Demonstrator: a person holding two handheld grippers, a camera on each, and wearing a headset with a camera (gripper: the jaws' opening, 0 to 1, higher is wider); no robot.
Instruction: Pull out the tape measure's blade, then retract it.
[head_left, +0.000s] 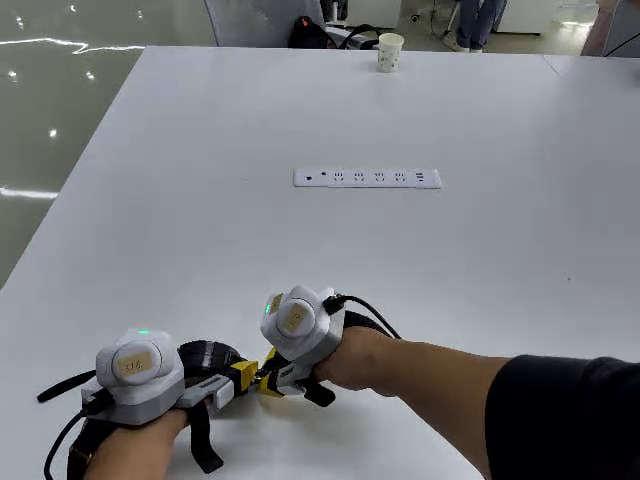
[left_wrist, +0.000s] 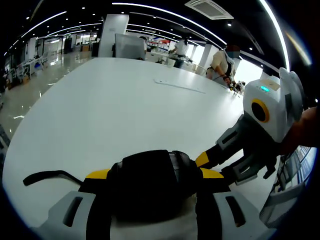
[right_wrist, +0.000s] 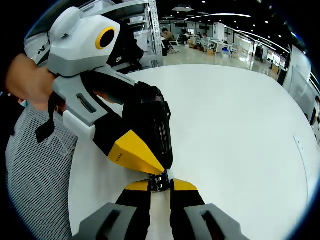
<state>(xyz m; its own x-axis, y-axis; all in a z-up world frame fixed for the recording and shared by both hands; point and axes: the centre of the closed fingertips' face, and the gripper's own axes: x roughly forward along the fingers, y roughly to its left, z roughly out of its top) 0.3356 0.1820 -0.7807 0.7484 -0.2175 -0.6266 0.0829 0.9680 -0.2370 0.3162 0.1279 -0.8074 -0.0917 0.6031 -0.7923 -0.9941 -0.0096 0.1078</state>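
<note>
A black tape measure (head_left: 206, 357) rests low over the white table (head_left: 300, 250) near its front edge. My left gripper (head_left: 222, 372) is shut on its body; in the left gripper view the case (left_wrist: 150, 185) bulges between the yellow fingertips (left_wrist: 98, 174). My right gripper (head_left: 268, 382) points left at it. In the right gripper view its yellow-tipped jaws (right_wrist: 160, 186) pinch the small dark blade tip (right_wrist: 160, 182) right at the case (right_wrist: 150, 125). Almost no blade is out. A black wrist strap (left_wrist: 47, 176) trails from the case.
A white power strip (head_left: 367, 178) lies mid-table, well beyond the grippers. A paper cup (head_left: 390, 52) stands at the far edge. The table's left edge (head_left: 60, 215) runs diagonally beside shiny floor. People stand far behind the table.
</note>
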